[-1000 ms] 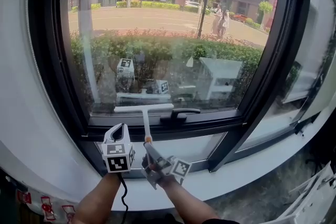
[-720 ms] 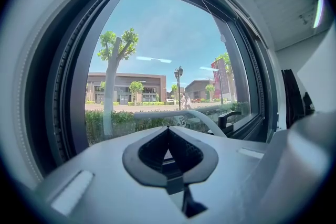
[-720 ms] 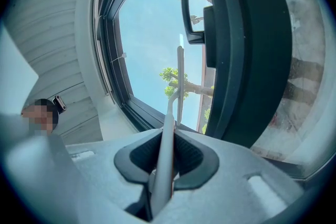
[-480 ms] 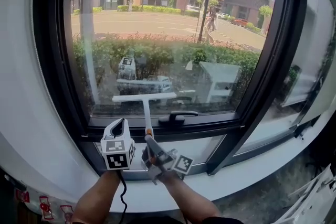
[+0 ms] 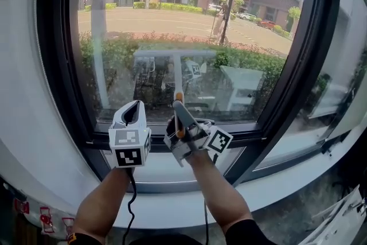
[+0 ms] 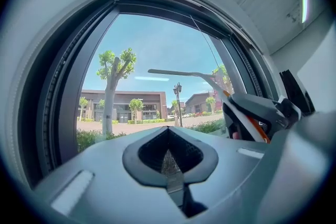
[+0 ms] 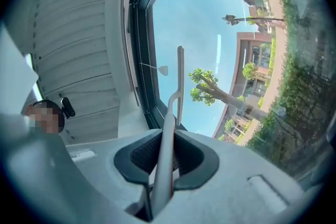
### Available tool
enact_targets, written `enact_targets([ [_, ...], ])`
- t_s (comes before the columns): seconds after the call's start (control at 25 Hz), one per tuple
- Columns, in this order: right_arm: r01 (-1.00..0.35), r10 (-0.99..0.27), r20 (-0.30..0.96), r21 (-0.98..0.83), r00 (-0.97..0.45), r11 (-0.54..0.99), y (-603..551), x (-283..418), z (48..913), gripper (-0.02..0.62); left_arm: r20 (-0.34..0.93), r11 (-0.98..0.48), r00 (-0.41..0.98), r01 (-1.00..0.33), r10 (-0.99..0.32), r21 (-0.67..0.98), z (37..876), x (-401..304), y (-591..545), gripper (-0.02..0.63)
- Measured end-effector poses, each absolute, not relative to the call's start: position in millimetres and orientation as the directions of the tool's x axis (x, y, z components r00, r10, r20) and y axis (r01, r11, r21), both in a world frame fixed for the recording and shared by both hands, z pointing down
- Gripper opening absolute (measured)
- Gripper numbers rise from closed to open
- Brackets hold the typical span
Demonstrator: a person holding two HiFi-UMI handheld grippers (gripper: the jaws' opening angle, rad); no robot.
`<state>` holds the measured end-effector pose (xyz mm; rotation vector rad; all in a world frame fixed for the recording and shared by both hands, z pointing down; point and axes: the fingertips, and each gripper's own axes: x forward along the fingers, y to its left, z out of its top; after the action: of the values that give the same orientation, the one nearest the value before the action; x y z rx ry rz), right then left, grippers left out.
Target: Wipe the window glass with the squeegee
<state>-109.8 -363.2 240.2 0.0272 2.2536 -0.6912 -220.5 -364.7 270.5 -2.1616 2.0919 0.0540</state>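
- Frame: dark, running up the pane's 9 o'clock edge.
- Left gripper: jaws clenched together with nothing between them. It hangs idle below the pane, just at 9 o'clock of the right gripper and apart from the squeegee.
- Glass: street, trees and hedge show through it, and its lower half looks streaky and dull.
- Squeegee: its blade lies level across the middle of the pane, seemingly against the glass. The shaft drops toward 6 o'clock into the right gripper.
- Right gripper: jaws clamped on the squeegee's handle. It is held in front of the lower frame, with the blade at its 12 o'clock.
- Step: a wiping stroke appears under way, with the blade about halfway up the pane. Only the middle strip is under the blade, so most of the glass still looks undone.
- Next: hold the blade flat and level with steady pressure. Draw it straight toward 6 or 12 o'clock, then shift sideways for the strips at 9 and 3 o'clock.
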Motion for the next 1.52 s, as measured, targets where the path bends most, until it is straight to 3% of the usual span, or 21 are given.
enact_targets([
  [0.28,0.241,-0.139,-0.712,-0.405,-0.689,0.882,-382.4,-97.8,180.4,0.043,-0.189,-0.048,0.063,-0.996,-0.98,-0.079,223.3,-197.5,-370.3,0.017],
  [0.56,0.238,-0.142,-0.716,-0.402,-0.684,0.884,-381.8,-92.7,184.9,0.043,-0.179,-0.057,0.07,-0.995,-0.981,-0.079,227.2,-187.3,-378.0,0.018],
  [1.52,0.18,-0.347,-0.588,-0.656,-0.731,0.733,-363.7,-48.4,381.7,0.043,0.039,-0.139,0.139,-0.99,-0.99,-0.013,358.2,-138.4,-393.6,0.017],
])
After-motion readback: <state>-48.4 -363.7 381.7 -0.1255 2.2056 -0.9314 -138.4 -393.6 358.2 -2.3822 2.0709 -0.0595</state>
